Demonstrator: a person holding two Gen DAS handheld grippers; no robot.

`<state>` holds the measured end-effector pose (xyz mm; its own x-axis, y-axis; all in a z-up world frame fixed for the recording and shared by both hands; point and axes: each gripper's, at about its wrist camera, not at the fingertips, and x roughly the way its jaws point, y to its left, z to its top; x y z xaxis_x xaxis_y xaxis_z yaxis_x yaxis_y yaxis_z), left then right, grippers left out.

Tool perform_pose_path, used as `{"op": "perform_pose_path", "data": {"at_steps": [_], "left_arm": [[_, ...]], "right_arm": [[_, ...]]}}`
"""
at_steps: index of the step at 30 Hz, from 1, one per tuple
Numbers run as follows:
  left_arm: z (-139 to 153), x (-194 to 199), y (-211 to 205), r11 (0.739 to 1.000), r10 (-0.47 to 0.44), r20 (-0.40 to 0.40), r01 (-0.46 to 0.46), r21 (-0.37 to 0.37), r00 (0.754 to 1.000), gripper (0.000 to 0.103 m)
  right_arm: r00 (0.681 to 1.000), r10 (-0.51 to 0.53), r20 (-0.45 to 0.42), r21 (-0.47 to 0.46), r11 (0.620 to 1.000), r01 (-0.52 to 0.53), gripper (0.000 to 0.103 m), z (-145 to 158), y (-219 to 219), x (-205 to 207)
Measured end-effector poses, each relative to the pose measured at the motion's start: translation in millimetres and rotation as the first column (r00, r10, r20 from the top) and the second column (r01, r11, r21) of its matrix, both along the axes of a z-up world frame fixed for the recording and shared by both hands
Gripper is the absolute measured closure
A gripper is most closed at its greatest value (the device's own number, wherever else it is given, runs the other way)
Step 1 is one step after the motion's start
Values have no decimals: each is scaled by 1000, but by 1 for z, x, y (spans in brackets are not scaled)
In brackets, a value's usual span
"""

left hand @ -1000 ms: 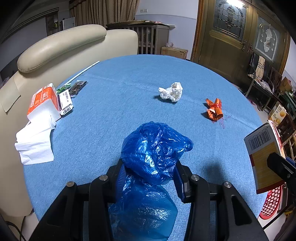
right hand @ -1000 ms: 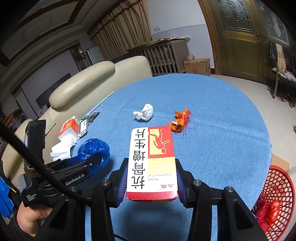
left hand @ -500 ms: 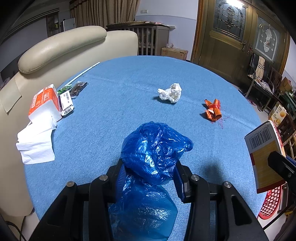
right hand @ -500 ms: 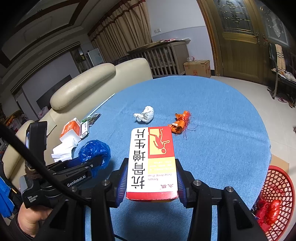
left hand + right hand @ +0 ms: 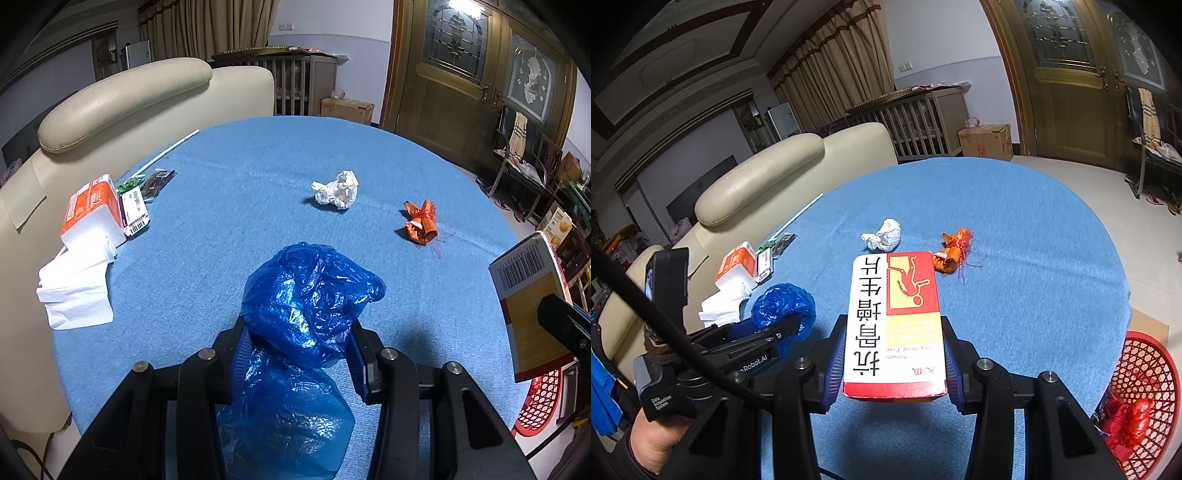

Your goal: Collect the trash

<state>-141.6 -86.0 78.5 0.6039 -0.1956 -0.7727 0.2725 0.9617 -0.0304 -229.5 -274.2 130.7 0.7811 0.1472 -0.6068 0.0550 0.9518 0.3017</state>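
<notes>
My left gripper [image 5: 297, 354] is shut on a crumpled blue plastic bag [image 5: 306, 299] and holds it above the round blue table [image 5: 229, 206]. My right gripper [image 5: 892, 354] is shut on a white, red and yellow carton [image 5: 894, 317]; the carton also shows at the right edge of the left wrist view [image 5: 532, 306]. A crumpled white paper ball [image 5: 337, 190] and an orange wrapper [image 5: 421, 223] lie on the table farther ahead. A red mesh basket [image 5: 1145, 387] with red trash in it stands on the floor right of the table.
An orange-and-white tissue pack [image 5: 94, 210], loose white tissues [image 5: 75, 291], a barcode label card [image 5: 135, 210] and small dark packets [image 5: 157, 181] lie at the table's left edge. A cream sofa [image 5: 122, 99] stands behind it. A wooden door [image 5: 461, 74] is at the far right.
Both grippers have risen and drawn back slightly with their loads; the table items have shifted a little in view. Nothing on the table moved.
</notes>
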Motion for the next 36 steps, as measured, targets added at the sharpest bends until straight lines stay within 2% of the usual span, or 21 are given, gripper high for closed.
{"op": "perform_pose_path", "data": {"at_steps": [36], "left_arm": [[0, -1, 0, 1000, 4, -3, -4, 0, 1000, 56]], "right_arm": [[1000, 3, 12, -5, 1000, -3, 54, 3, 2, -1]]}}
